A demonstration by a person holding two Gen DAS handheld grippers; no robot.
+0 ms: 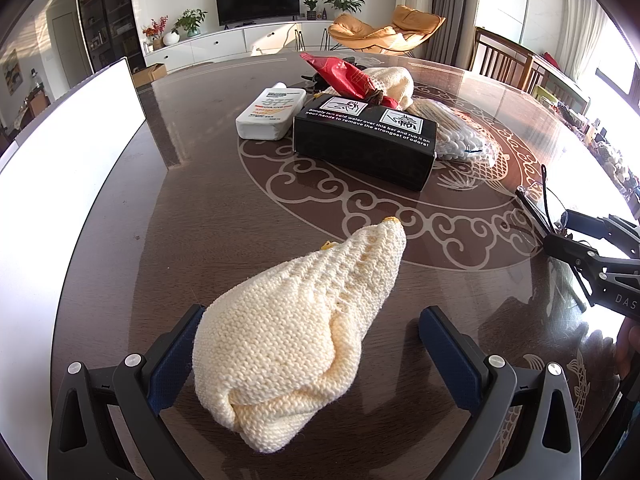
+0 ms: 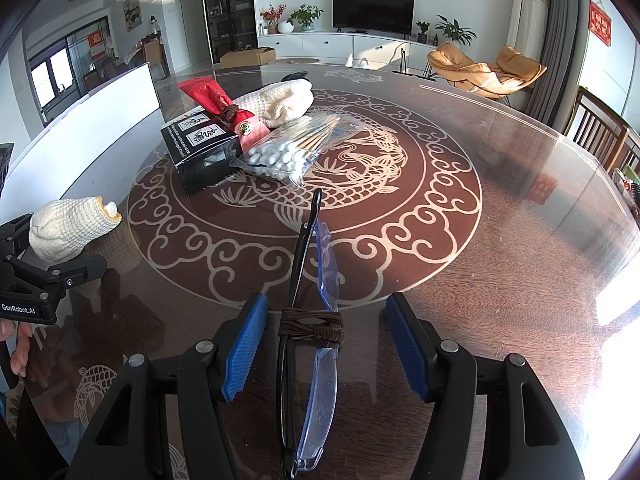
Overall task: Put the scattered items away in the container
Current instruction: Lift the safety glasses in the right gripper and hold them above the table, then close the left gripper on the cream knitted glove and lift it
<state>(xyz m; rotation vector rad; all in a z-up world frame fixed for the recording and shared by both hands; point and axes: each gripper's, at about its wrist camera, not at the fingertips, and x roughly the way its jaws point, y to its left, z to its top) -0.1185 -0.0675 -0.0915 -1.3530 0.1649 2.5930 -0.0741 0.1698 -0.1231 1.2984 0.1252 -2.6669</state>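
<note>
A: Looking along the left gripper, its two blue-padded fingers stand wide apart with a cream knitted glove lying between them on the dark round table.

B: Is the glove gripped?

A: No. It lies just against the left-hand pad, and a clear gap shows to the right-hand one, so nothing is clamped. Its yellow-edged cuff points away towards the table's middle.

B: And beyond it?

A: A black box with white lettering, a white bottle lying flat just beside its left end, a red packet resting on the box's far edge, a second cream knitted piece behind that, and a clear bag of cotton swabs touching the box's right end. The white container stands along the table's left edge, well apart from the pile. The right gripper shows at the far right.

B: Now the right wrist view.

A: The right gripper is also spread wide. Between its blue pads lie folded black-framed glasses beside a clear blue-tinted case, the two bound by a brown cord. Neither pad touches the bundle.

B: Where is the rest?

A: The box, red packet, swab bag and knitted piece sit clustered left of the fish pattern. The glove and left gripper are at the far left, fingertips of a hand below them, and the white container runs along the edge behind.
</note>
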